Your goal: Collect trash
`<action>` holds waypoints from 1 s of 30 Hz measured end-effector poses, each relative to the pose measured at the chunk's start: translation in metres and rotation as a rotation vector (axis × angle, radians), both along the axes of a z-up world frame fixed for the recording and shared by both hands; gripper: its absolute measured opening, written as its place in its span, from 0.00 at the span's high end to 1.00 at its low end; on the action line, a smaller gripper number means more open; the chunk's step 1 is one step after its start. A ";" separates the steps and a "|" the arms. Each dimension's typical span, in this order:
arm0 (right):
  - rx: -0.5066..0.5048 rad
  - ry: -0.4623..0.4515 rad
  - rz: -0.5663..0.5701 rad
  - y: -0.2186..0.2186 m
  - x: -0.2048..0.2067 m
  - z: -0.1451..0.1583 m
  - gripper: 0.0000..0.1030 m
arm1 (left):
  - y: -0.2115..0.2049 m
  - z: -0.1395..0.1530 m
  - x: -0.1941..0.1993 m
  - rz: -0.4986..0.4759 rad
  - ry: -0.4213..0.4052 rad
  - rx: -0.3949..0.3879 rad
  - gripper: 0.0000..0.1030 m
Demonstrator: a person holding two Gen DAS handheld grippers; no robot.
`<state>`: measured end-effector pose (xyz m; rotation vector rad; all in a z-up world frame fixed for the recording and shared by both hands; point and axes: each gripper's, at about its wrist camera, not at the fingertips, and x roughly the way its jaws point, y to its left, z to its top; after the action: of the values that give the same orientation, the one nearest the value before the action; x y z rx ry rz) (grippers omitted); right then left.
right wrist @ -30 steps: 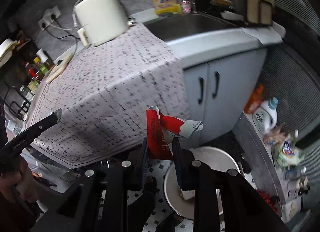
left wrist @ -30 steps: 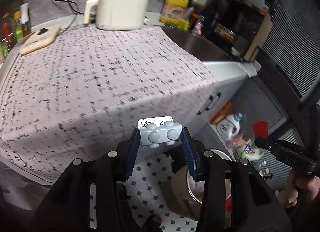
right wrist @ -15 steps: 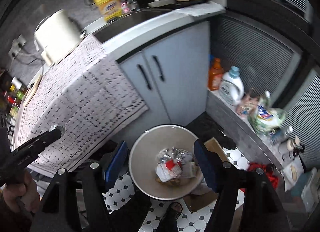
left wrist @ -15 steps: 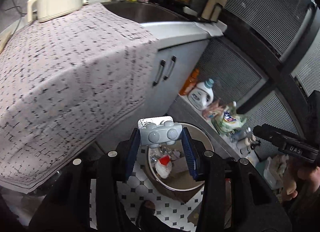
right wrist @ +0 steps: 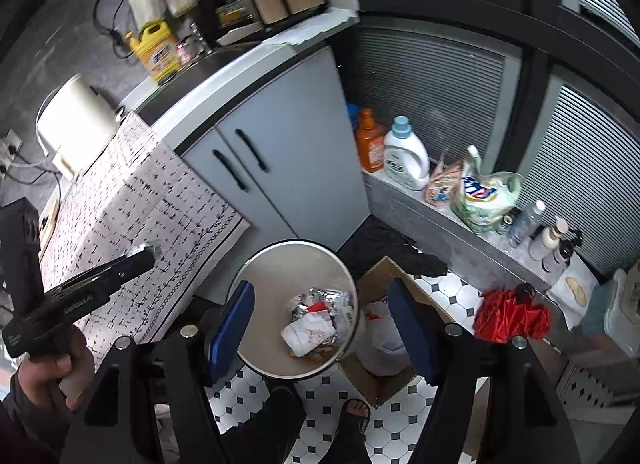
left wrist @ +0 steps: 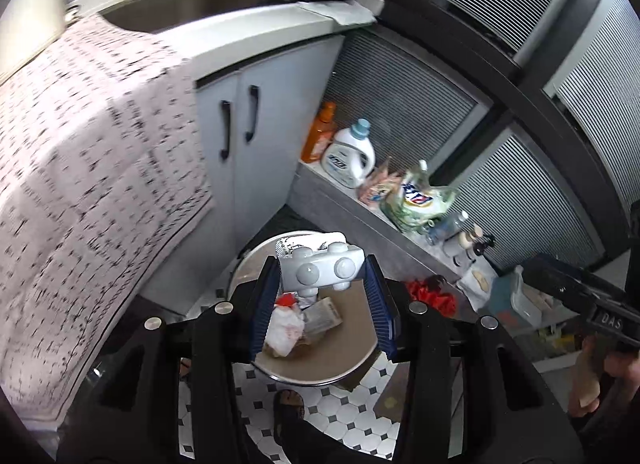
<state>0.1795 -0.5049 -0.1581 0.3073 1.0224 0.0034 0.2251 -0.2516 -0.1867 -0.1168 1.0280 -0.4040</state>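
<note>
Jaws: left gripper (left wrist: pixel 322 280) clamped on a white toy brick (left wrist: pixel 321 271) by its short ends, above the bin (left wrist: pixel 240 276); right gripper (right wrist: pixel 320 320) spread wide, empty. Bin holds crumpled wrappers (right wrist: pixel 320 318). Brick: likely light, stiff, somewhat slippery.

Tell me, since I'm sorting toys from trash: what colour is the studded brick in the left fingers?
Pale grey-white brick, clearest in the left wrist view.
</note>
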 end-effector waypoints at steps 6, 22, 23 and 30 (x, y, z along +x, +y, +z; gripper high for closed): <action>0.002 0.004 -0.047 -0.014 -0.009 -0.001 0.34 | -0.002 0.009 0.008 0.012 -0.025 -0.003 0.17; 0.016 -0.044 0.065 0.020 0.004 0.018 0.17 | 0.058 0.047 -0.035 0.183 -0.085 0.000 0.06; 0.021 -0.048 0.079 0.024 0.005 0.021 0.16 | 0.063 0.051 -0.038 0.194 -0.092 0.001 0.06; 0.015 -0.072 0.134 0.052 0.011 0.044 0.11 | 0.101 0.083 -0.072 0.298 -0.153 0.027 0.06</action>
<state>0.1906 -0.4531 -0.1139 0.2502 0.9702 0.1423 0.1527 -0.1506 -0.1041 -0.2091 0.8483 -0.1253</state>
